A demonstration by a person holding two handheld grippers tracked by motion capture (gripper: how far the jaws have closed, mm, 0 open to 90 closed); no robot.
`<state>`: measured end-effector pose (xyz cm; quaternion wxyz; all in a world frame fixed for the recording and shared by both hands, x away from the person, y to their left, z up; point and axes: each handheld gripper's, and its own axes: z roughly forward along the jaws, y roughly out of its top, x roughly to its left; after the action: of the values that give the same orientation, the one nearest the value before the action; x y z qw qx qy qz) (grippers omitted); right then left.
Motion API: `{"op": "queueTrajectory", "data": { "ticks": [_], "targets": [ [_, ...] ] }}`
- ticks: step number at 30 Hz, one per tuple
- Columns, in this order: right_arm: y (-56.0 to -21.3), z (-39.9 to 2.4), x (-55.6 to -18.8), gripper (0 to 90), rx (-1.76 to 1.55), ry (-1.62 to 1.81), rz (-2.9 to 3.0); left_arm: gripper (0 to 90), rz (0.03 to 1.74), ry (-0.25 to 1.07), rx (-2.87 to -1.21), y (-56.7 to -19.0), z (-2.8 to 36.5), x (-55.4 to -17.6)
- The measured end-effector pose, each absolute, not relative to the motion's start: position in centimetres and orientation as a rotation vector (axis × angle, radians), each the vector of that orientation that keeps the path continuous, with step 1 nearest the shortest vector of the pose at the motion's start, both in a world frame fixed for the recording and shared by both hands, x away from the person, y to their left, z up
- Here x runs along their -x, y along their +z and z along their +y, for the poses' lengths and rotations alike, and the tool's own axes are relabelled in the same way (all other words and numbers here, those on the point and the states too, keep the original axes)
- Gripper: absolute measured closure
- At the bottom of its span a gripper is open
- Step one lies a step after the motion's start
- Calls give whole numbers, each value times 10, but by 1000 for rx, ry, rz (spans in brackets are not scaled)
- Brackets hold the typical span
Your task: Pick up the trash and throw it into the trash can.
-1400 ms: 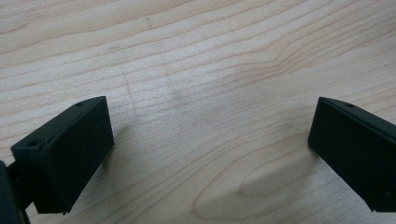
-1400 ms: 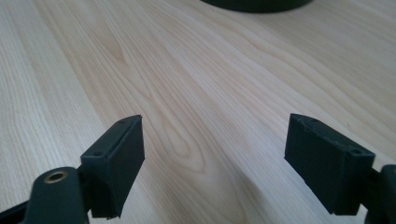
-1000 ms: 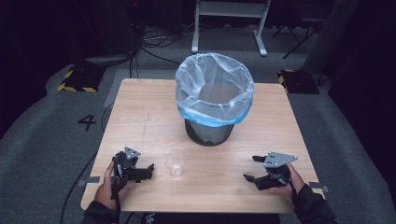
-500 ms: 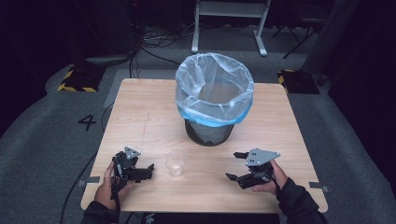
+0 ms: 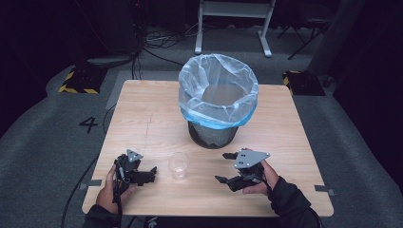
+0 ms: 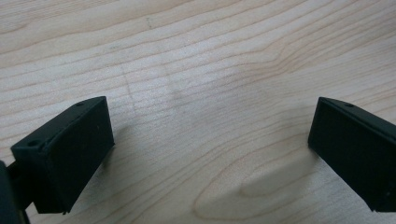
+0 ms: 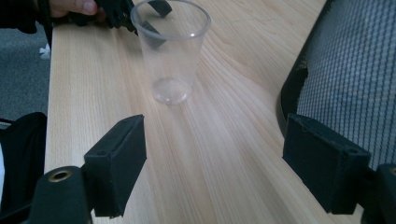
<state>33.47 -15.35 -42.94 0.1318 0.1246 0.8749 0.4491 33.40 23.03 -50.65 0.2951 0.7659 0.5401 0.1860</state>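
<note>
A clear plastic cup [image 5: 178, 165] stands upright and empty on the wooden table [image 5: 142, 118], in front of a black mesh bin [image 5: 212, 134] lined with a pale blue bag [image 5: 217, 90]. My right gripper [image 5: 226, 167] is open, just right of the cup and pointing at it; in the right gripper view the cup [image 7: 171, 51] stands ahead between the spread jaws, with the bin's mesh wall [image 7: 350, 74] at the right. My left gripper [image 5: 151, 172] is open to the left of the cup, low over bare wood [image 6: 205, 107].
The bin stands at the table's centre, behind the cup. The table's front edge [image 5: 204, 213] runs just under both hands. Cables, a white stand [image 5: 233, 19] and yellow-black floor blocks [image 5: 76, 80] lie beyond the table on grey carpet.
My right gripper has moved left along the table's front part, from near the right edge to close beside the cup. The left gripper and the cup have stayed put.
</note>
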Motion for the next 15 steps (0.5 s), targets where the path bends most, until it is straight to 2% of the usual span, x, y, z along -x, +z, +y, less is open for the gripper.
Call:
{"op": "queueTrajectory", "data": {
  "ticks": [15],
  "targets": [
    [-422,-130,-338,231,-303,1324,2541,3,1437,495,-2038,-506,230,-334]
  ]
}}
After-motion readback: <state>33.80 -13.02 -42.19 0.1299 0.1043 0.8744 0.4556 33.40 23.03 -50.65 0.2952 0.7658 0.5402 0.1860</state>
